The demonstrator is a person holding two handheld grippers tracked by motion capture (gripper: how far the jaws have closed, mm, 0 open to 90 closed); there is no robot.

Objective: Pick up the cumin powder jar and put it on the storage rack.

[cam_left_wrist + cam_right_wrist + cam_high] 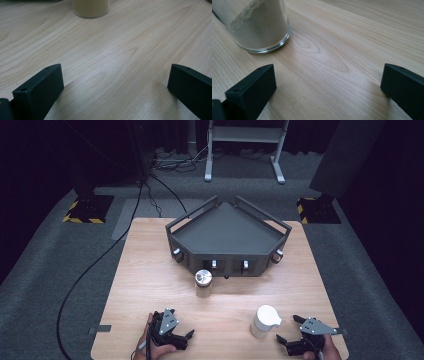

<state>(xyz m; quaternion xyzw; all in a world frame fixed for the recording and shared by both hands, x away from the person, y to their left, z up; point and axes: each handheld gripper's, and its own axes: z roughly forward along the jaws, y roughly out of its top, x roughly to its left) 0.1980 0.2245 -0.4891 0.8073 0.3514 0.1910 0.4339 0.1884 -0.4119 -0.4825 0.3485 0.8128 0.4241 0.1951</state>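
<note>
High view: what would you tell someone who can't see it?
Two jars, one silver-lidded and one white-lidded, stand on a wooden table before a dark tray rack. A left claw and a right claw, both open, wait near them.

Black two-jaw grippers [186, 338] [290, 332] — grey triangular plates, apparently screwed.

Both hands rest low at the near edge, left gripper [186, 338] and right gripper [287, 330] with fingers spread wide.

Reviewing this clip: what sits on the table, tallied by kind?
Jars of powder: 2, a metal-lidded jar and a white-lidded jar
Dark five-sided tray: 1
Hand-held grippers: 2, left hand-held gripper and right hand-held gripper, both open
Total: 5
</note>
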